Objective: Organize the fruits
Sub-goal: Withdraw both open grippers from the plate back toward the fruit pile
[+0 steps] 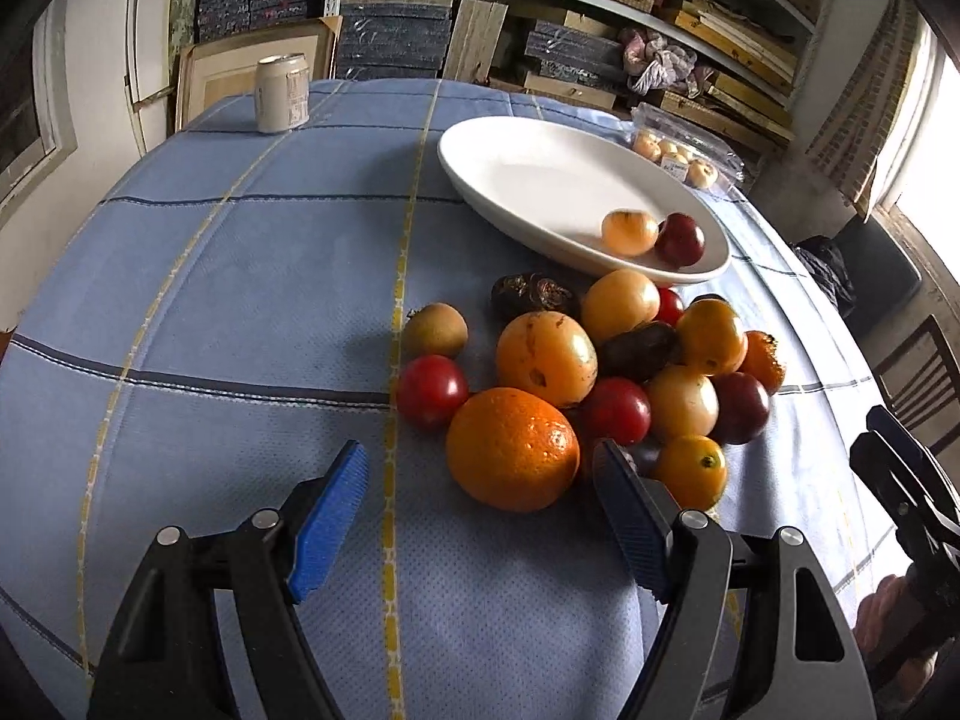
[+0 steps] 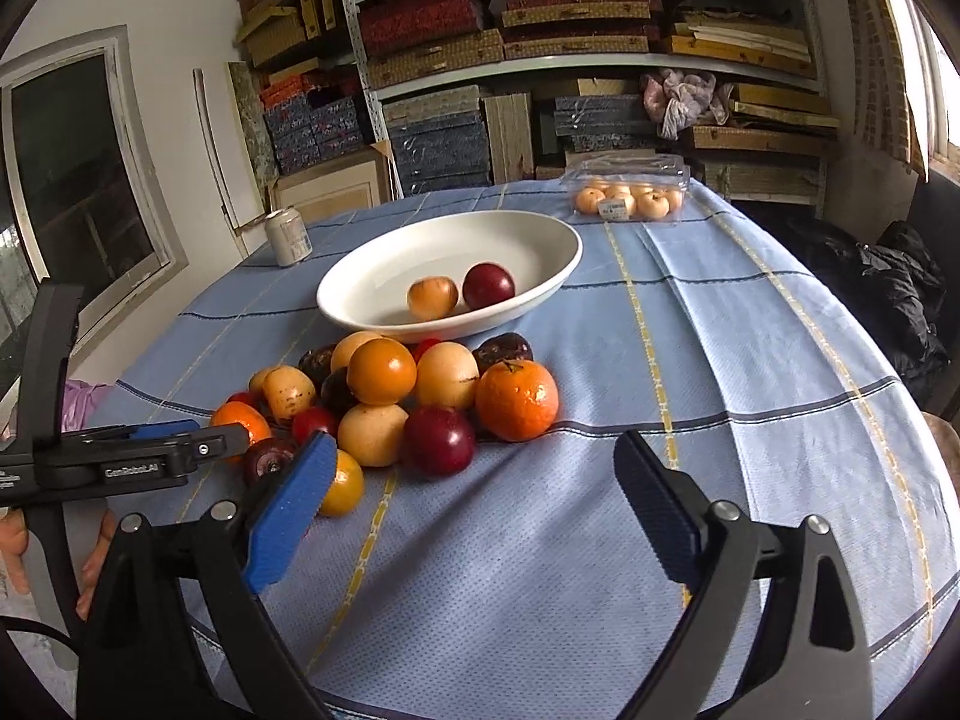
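Note:
A white oval plate [image 1: 480, 180] [image 2: 342, 306] holds a pale orange fruit [image 1: 630, 232] [image 2: 432, 297] and a dark red plum [image 1: 680, 238] [image 2: 488, 286]. In front of it on the blue cloth lies a pile of several oranges, red plums and dark fruits. My left gripper [image 1: 480, 450] is open, and a large orange [image 1: 513, 449] sits just ahead between its fingertips, untouched. My right gripper [image 2: 474, 444] is open too, low over the cloth beside a dark red plum [image 2: 439, 441] and a mandarin [image 2: 517, 400]. Each gripper shows at the edge of the other's view.
A drink can [image 1: 282, 93] [image 2: 289, 237] stands at the far left of the table. A clear pack of small fruits [image 1: 678, 156] [image 2: 627, 195] lies behind the plate. Shelves of stacked boxes fill the back wall. A wooden chair [image 1: 918, 372] and a dark jacket [image 2: 888, 294] are at the right.

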{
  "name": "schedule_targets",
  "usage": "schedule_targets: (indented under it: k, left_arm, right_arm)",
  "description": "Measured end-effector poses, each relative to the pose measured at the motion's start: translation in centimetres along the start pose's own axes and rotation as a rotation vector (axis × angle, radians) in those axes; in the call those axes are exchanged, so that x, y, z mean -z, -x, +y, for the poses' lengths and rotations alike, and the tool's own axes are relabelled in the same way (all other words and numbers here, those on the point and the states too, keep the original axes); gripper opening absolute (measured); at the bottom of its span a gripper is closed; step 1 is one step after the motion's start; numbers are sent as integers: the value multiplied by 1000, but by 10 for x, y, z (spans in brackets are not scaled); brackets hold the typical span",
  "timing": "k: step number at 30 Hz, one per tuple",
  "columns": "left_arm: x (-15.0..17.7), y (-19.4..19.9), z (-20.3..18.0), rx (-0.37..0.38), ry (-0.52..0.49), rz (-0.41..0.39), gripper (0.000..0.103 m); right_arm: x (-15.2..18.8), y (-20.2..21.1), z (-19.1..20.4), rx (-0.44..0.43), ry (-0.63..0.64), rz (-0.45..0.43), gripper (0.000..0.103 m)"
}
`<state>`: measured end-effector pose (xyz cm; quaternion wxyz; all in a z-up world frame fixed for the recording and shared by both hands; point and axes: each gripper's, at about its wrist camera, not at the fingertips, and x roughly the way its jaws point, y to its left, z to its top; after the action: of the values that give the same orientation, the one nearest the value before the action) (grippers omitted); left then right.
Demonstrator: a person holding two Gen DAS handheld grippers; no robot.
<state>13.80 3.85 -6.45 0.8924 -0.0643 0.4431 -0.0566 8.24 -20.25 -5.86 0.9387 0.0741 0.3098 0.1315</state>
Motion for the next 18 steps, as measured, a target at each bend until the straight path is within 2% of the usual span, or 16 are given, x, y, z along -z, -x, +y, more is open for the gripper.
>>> schedule_targets:
  k: [6,13,18]
  left_arm:
    - [-2,-5,6,9,23,0,78]
    - [0,-1,4,-24,-8,-37,78]
    - [-1,3,14,-45,16,-66,78]
  right_arm:
    - [0,-5,1,-7,3,20,92]
    - [1,-7,1,-11,0,30,94]
    - [1,-7,2,-11,1,31,94]
